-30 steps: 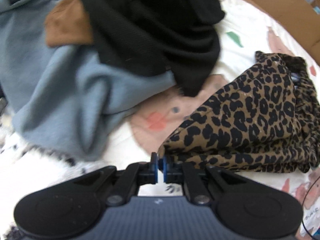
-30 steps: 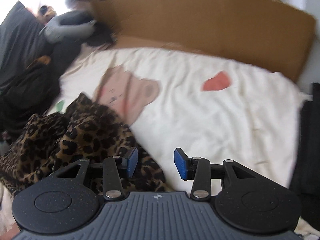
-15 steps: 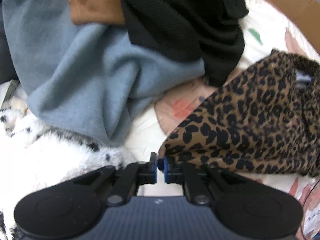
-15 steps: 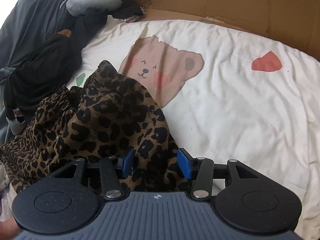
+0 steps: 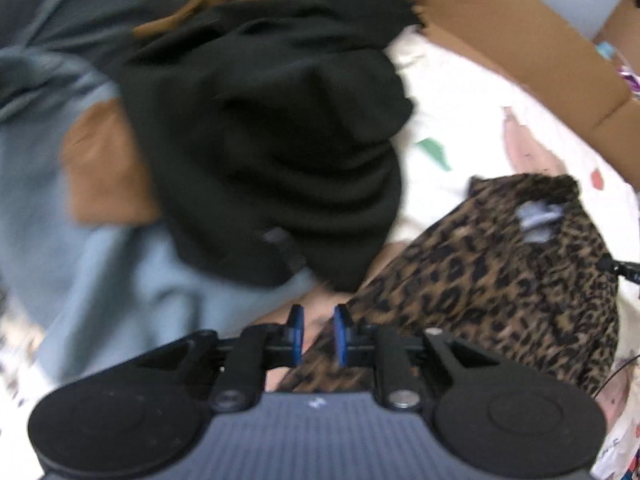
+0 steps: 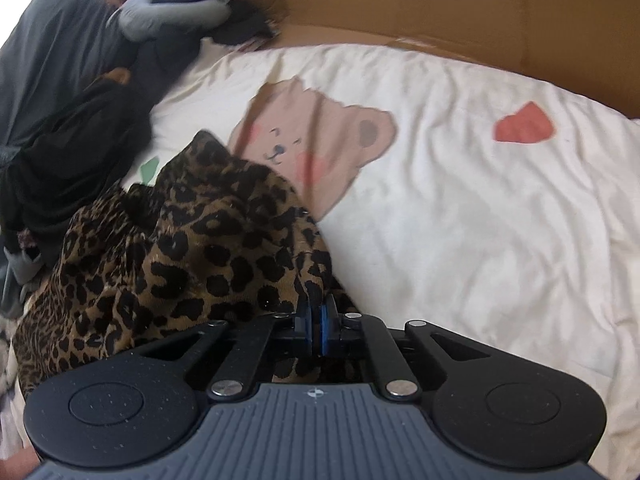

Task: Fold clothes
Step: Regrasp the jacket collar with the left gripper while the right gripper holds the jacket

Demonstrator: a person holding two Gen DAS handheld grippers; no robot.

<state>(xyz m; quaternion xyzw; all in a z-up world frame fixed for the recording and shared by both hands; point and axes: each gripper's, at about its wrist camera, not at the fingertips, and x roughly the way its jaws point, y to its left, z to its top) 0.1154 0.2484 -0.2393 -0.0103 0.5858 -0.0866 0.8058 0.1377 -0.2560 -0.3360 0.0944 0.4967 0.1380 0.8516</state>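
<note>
A leopard-print garment [image 5: 500, 272] lies crumpled on the cream bear-print sheet [image 6: 480, 220]. In the left wrist view, my left gripper [image 5: 319, 334] stands open, its blue pads a small gap apart. The garment's near edge runs under and just right of that gap. In the right wrist view, my right gripper [image 6: 316, 326] is shut on a fold at the near right edge of the leopard-print garment [image 6: 180, 260]. The rest of the garment is heaped to its left.
A black garment [image 5: 272, 152], a blue-grey one [image 5: 120, 280] and a brown piece [image 5: 100, 168] are piled just beyond the left gripper. A cardboard wall [image 6: 440, 12] borders the bed's far side. Dark clothes and a grey pillow [image 6: 60, 52] lie far left.
My left gripper has opened and let go of the garment's edge, and its view swung toward the black pile. My right gripper has closed on the leopard-print garment.
</note>
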